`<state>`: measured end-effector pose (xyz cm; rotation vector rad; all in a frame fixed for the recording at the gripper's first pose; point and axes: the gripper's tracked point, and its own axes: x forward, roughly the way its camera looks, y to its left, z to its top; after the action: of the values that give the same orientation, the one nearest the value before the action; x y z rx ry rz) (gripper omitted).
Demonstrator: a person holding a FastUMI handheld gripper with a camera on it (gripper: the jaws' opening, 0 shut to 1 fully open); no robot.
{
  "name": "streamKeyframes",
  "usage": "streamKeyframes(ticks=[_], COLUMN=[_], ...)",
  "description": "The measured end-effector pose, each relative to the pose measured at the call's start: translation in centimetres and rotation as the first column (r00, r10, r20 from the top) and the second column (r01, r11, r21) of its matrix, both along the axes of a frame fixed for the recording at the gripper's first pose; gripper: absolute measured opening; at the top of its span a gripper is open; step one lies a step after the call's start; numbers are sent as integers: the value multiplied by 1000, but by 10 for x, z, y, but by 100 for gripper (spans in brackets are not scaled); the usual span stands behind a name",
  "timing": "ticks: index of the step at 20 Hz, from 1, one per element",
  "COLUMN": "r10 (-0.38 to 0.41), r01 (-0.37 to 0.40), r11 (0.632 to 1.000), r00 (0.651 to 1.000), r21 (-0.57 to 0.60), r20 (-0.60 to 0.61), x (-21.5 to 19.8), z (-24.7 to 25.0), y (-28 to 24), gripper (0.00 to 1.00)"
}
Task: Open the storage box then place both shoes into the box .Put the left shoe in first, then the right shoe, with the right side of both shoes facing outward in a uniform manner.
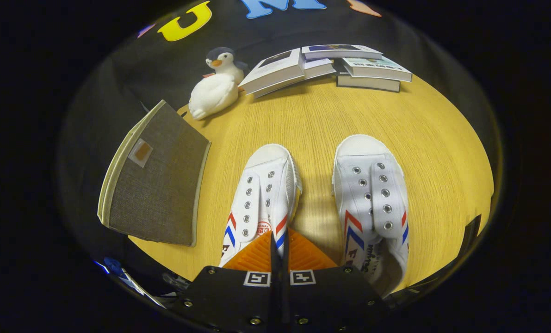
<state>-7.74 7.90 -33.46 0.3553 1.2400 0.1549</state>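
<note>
The wooden surface (331,120) carries everything, and the layout is read as a staged start: the working things are kept toward the gripper, the bystanders pushed to the far edge.

The storage box (157,185) — grey fabric with a pale rim and a small tab on its lid — is seen off to the side of the fingers, beside the nearer shoe, its lid closed. It hangs partly past the edge of the surface, tilted toward the camera, which is judged to leave the lid reachable from above. Opening it is judged to be the step not yet done.

A stack of books (331,67) is spread along the far edge, well apart from the shoes, and plays no part in the task.

The two white lace-less shoes are set side by side, toes pointing away, with a bare strip of surface between them. The one nearer the box (261,194) lies just ahead of the fingers, its heel hidden behind them; the other (372,194) lies on the side away from the box. Which is the left shoe cannot be told for certain.

A plush penguin (217,83) is propped between the box and the books.

The gripper (279,247) is held low over the heel of the nearer shoe — its fingers are brought together with nothing between them.
</note>
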Motion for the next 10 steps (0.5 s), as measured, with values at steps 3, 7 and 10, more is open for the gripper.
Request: streamKeyframes(ticks=[3, 7, 10], r10=[-34, -63, -68], r01=[34, 58, 59], r11=[998, 994, 992], r00=[999, 997, 995], r21=[55, 91, 111], r20=[3, 46, 76], x=[4, 25, 37], z=[14, 46, 70], y=[15, 24, 31], gripper=[1, 1, 1])
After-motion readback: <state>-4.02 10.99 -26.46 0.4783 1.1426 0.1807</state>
